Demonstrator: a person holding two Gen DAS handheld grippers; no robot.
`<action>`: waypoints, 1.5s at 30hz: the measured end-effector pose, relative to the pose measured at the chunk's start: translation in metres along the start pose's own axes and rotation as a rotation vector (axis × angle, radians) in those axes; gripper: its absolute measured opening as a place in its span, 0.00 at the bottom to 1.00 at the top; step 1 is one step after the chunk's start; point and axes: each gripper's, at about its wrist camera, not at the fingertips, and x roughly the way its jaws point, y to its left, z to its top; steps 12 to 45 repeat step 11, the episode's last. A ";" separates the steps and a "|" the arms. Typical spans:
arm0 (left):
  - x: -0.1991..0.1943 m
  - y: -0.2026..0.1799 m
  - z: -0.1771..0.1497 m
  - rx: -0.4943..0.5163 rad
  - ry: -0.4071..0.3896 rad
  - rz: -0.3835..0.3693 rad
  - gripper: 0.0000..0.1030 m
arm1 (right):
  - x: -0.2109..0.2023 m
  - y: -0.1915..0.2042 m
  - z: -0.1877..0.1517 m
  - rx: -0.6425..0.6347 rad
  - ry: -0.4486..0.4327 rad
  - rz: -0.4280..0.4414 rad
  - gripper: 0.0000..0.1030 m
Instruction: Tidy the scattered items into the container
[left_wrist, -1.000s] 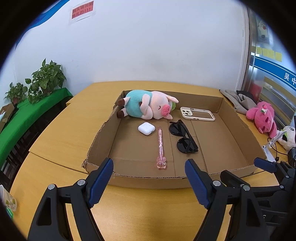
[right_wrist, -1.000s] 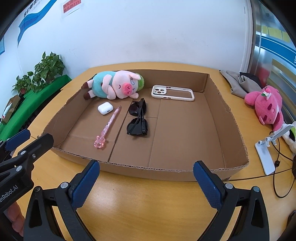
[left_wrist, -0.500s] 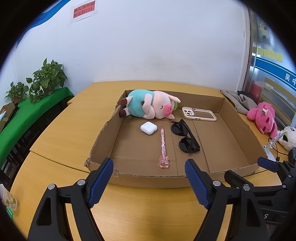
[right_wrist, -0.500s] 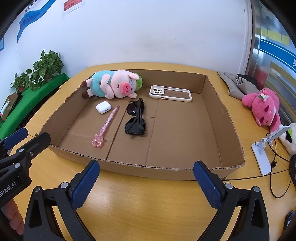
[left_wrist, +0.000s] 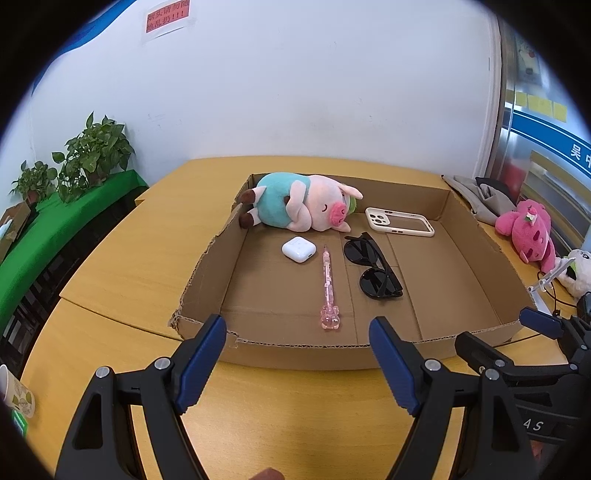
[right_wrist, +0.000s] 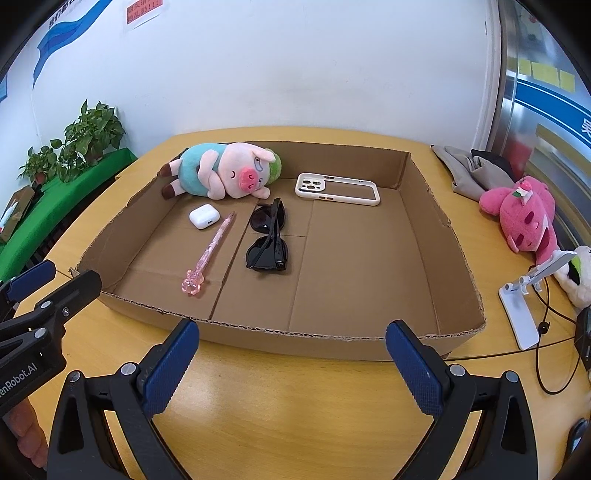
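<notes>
Inside the cardboard tray (right_wrist: 424, 236), toward 11 o'clock, the pig plush (right_wrist: 221, 173), earbud case (right_wrist: 204, 216), pink pen (right_wrist: 210, 254), sunglasses (right_wrist: 267, 240) and phone case (right_wrist: 338, 188) are seen lying. Both the left claw (left_wrist: 297, 354) and right claw (right_wrist: 291, 363) are held spread and empty over the surface (right_wrist: 295, 406). The pink plush (right_wrist: 524, 218) at 2 o'clock could be gripped softly next.

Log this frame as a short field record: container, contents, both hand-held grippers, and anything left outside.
container: cardboard tray
contents: pig plush, earbud case, pink pen, sunglasses, phone case
left hand-held gripper: open, empty, before the tray
right hand-held gripper: open, empty, before the tray
outside: pink plush, phone stand
</notes>
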 end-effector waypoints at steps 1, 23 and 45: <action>0.000 0.000 0.000 0.001 0.002 -0.001 0.77 | 0.000 0.000 0.000 0.001 0.000 0.000 1.00; 0.002 0.002 -0.003 -0.004 0.014 0.010 0.77 | 0.004 -0.005 -0.006 0.024 0.006 0.010 1.00; 0.002 0.002 -0.003 -0.004 0.014 0.010 0.77 | 0.004 -0.005 -0.006 0.024 0.006 0.010 1.00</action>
